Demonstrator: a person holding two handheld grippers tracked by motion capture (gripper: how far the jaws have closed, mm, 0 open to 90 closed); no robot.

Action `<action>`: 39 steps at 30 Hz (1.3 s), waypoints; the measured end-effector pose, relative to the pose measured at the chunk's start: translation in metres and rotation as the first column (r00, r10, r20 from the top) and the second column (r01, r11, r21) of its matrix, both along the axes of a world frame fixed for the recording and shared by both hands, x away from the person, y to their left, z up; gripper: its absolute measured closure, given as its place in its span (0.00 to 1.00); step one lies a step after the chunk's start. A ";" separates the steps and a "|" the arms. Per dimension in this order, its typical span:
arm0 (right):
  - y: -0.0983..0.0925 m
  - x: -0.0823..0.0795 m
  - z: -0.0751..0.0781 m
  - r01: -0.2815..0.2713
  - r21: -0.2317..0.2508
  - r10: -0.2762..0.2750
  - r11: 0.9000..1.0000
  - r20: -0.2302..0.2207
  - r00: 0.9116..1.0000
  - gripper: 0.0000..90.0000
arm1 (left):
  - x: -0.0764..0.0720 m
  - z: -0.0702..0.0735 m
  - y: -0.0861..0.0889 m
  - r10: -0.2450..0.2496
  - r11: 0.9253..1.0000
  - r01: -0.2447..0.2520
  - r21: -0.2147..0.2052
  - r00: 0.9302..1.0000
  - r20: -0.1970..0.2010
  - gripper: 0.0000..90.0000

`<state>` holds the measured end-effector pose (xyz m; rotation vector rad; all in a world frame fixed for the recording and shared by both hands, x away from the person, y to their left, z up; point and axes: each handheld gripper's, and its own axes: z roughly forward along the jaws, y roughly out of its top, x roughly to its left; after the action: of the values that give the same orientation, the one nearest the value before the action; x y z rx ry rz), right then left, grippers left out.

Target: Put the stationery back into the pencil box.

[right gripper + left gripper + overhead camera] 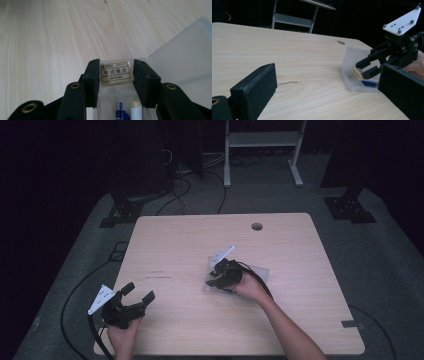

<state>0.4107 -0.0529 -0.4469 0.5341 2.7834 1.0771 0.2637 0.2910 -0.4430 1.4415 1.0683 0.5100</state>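
We see a wooden table (180,250), and we take the clear plastic box (353,75) on it as our landmark. The box stands a little right of the middle of the table, with its lid (185,47) open and raised at the far side. We think the lid is up so that the things inside can be reached from above.

The right gripper (218,274) is over the open box and points down into it. The left gripper (136,296) is well apart from the box, near the front left corner of the table, and holds nothing; its fingers (254,87) are spread wide. In our judgement it only waits there, to leave room at the box.

Inside the box, at the end farthest from the right hand, lies an eraser (115,73) in a printed wrapper. The right gripper's fingers (92,80) are about half open, and each one stands at one short end of the eraser. They seem to touch or pinch it, but we cannot tell if they press on it firmly. Nearer to this gripper, a blue pen (121,110) and a white stick (136,108) also lie in the box.
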 end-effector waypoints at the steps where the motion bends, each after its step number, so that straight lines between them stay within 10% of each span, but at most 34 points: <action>1: 0.000 0.000 0.000 0.003 -0.003 -0.003 1.000 -0.006 1.000 0.64 | 0.000 0.000 0.000 0.000 1.000 0.000 0.001 1.000 0.000 0.01; 39: 0.006 0.011 -0.017 0.021 -0.027 -0.022 0.999 -0.048 0.999 0.63 | 0.001 -0.001 0.000 0.004 1.000 -0.004 -0.001 1.000 -0.004 0.01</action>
<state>0.4213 -0.0465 -0.4640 0.5938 2.8224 1.0356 0.2649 0.2911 -0.4437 1.4403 1.0740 0.5096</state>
